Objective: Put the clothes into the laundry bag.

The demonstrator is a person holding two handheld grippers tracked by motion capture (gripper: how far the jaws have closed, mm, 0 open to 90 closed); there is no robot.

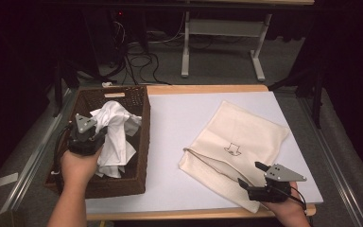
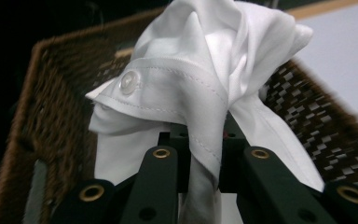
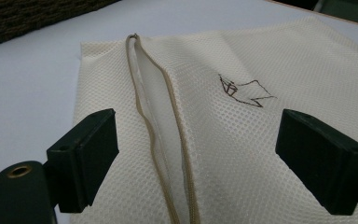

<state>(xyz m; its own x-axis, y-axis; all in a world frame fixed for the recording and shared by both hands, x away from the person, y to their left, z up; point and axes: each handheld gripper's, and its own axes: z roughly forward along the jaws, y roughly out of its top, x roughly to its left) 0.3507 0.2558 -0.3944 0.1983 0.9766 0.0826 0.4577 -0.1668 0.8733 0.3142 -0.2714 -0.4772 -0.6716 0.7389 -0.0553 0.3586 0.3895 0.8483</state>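
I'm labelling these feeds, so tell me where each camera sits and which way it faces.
High view: above the person's side, facing forward and down on the table; both forearms, left gripper, right gripper.
Left gripper view: on that gripper, facing the white shirt over the basket; its jaws pinch it.
Right gripper view: facing the mesh bag; jaws apart.
Shared: high view also shows shirt, basket and bag.

White-topped table (image 1: 179, 123) w/ wicker basket (image 1: 139, 142) at left, cream mesh bag (image 1: 246, 137) at right.
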